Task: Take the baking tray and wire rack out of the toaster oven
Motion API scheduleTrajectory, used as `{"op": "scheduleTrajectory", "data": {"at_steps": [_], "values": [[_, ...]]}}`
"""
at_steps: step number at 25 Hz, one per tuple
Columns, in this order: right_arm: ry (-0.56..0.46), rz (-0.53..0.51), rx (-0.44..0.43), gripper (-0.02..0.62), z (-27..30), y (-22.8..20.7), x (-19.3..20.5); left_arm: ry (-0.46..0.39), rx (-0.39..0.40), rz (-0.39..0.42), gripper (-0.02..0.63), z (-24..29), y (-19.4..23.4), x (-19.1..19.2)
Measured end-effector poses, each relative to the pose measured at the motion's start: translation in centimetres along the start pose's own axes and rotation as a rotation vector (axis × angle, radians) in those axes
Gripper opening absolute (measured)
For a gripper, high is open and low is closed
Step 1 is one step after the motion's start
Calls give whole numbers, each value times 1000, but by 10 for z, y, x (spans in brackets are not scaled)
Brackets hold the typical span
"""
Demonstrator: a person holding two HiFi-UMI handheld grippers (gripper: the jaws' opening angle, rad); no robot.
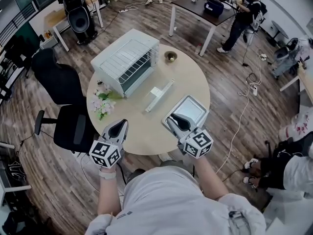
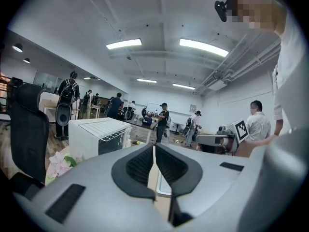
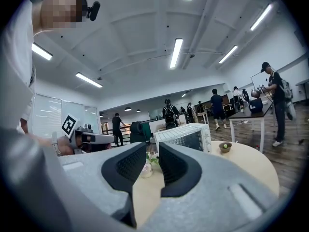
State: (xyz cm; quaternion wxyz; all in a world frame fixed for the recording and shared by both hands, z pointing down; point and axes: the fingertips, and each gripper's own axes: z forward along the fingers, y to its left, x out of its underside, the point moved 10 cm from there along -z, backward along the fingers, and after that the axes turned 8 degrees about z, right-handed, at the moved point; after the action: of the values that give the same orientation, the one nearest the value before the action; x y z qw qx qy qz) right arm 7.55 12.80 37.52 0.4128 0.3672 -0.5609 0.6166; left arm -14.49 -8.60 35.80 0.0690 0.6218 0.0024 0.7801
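Note:
The white toaster oven [image 1: 122,62] stands at the table's far left, and the wire rack [image 1: 128,57] lies flat on its top. The baking tray [image 1: 190,109] rests on the table at the right. My right gripper [image 1: 175,120] hovers over the tray's near left corner, jaws a little apart with nothing between them [image 3: 153,151]. My left gripper [image 1: 119,127] is over bare table at the near left, jaws shut and empty [image 2: 154,146]. In the left gripper view the oven [image 2: 91,139] carries the rack [image 2: 104,127], and the tray [image 2: 161,185] shows beneath the jaws.
A long white bar [image 1: 159,95] lies in front of the oven. A small bowl [image 1: 170,56] sits at the far edge and a flower bunch [image 1: 102,102] at the left. A black chair [image 1: 68,126] stands by the table. People stand around desks beyond.

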Motion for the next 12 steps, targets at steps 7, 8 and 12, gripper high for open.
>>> {"op": "scheduleTrajectory", "data": {"at_steps": [7,8,12], "values": [[7,11,-1,80,-2,-4,1,5,6,-14,0,5,-4,2],[9,12,-2,81,-2,-5,1,6,7,-15,0,7,-5,2],[14,17,-11,80,2,-7,2,9,9,-19,0,11,-4,4]]}}
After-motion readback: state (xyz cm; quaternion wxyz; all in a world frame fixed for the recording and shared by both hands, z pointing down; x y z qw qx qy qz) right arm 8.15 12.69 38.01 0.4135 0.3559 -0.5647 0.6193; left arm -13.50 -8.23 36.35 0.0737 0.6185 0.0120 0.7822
